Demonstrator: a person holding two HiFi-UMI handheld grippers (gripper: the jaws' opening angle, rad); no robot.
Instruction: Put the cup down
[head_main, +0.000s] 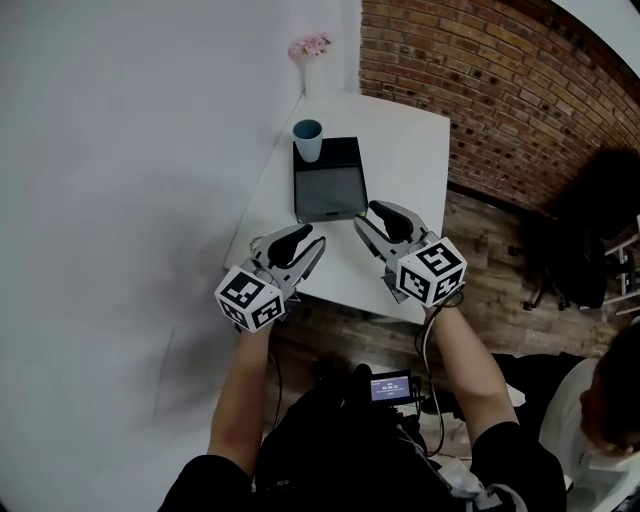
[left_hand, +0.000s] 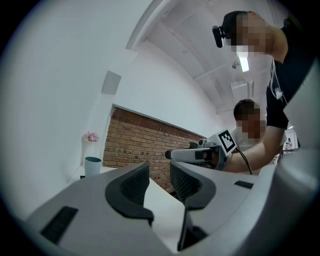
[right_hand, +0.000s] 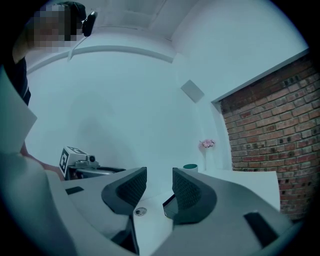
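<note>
- The teal cup (head_main: 307, 139) stands upright at the black tray's (head_main: 328, 180) far corner, upper middle of the head view. I judge it already set down.
- My left gripper (head_main: 308, 240) and right gripper (head_main: 366, 215) hang lower centre, well apart from the cup. Each pair of jaws shows a narrow gap, with nothing between.
- To finish well, I'd draw both off level over the white surface (head_main: 410, 150), clear of the tray's rim.

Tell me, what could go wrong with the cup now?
The cup stands right at the far corner of the dark tray, so a bump to the tray might tip it off. The right gripper, open and empty, hovers close to the tray's near edge and could nudge it.
</note>
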